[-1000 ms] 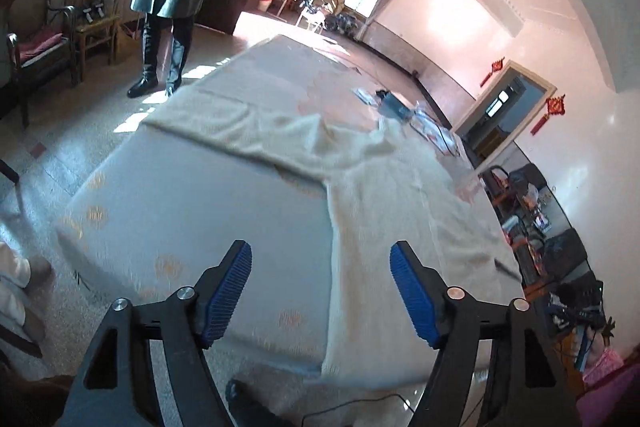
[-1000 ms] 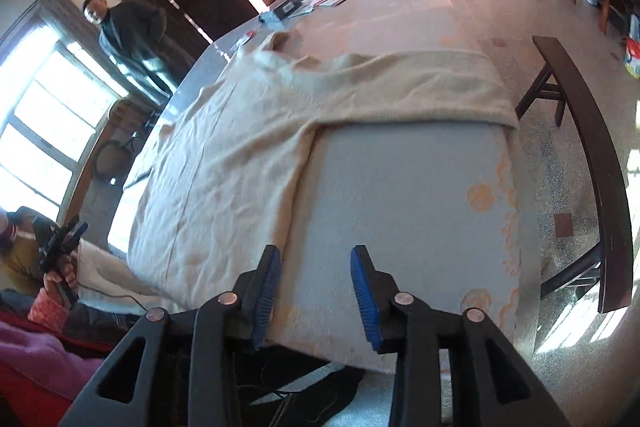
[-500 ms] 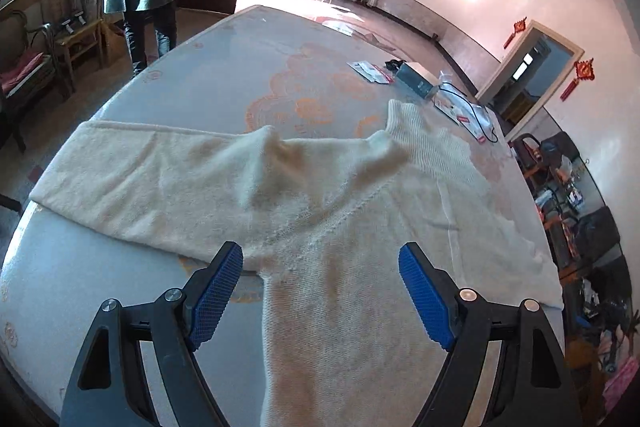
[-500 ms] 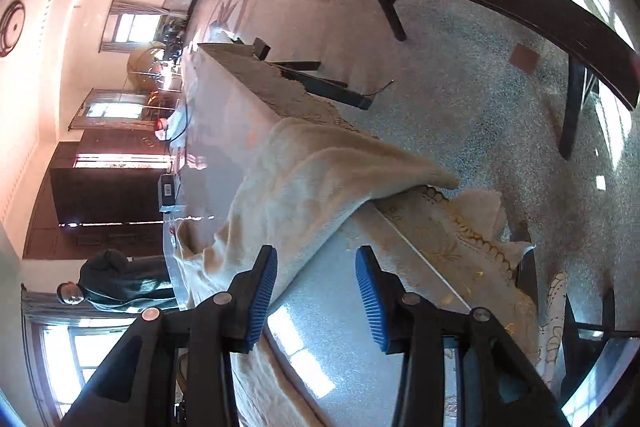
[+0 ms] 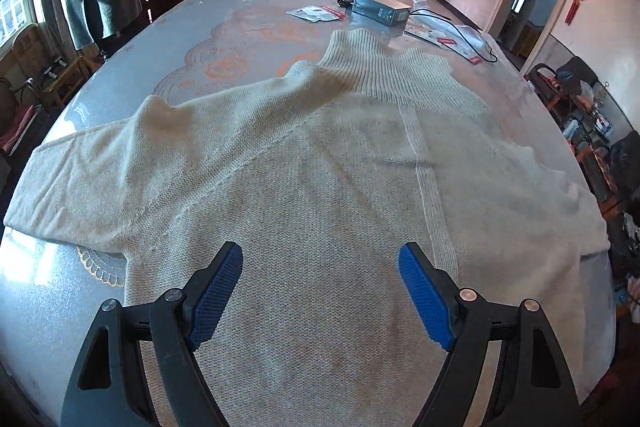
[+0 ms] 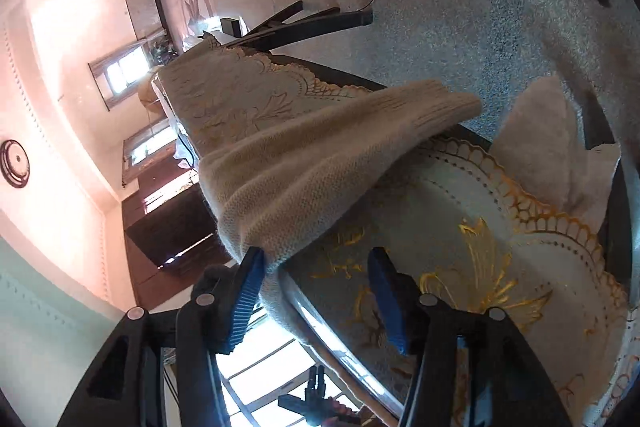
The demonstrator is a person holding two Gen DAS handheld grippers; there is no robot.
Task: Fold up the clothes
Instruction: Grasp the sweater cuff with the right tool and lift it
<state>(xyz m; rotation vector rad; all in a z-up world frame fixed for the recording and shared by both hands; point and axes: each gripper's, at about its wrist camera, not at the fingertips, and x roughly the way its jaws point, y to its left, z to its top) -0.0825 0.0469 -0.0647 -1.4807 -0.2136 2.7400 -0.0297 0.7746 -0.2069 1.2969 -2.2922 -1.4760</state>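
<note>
Big table (image 5: pixel 120 327), cream sweater (image 5: pixel 320 187) spread flat; fold not begun.
My left gripper (image 5: pixel 320 291) hovers spread, empty; right gripper (image 6: pixel 316 291) jaws opening around the draped sleeve (image 6: pixel 320 155) edge. Next, I judge: pinch it.

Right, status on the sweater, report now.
Left hand-held gripper open over the sweater, holding nothing. Right hand-held gripper opening at the sleeve draped off the table edge. Nothing in the way.
</note>
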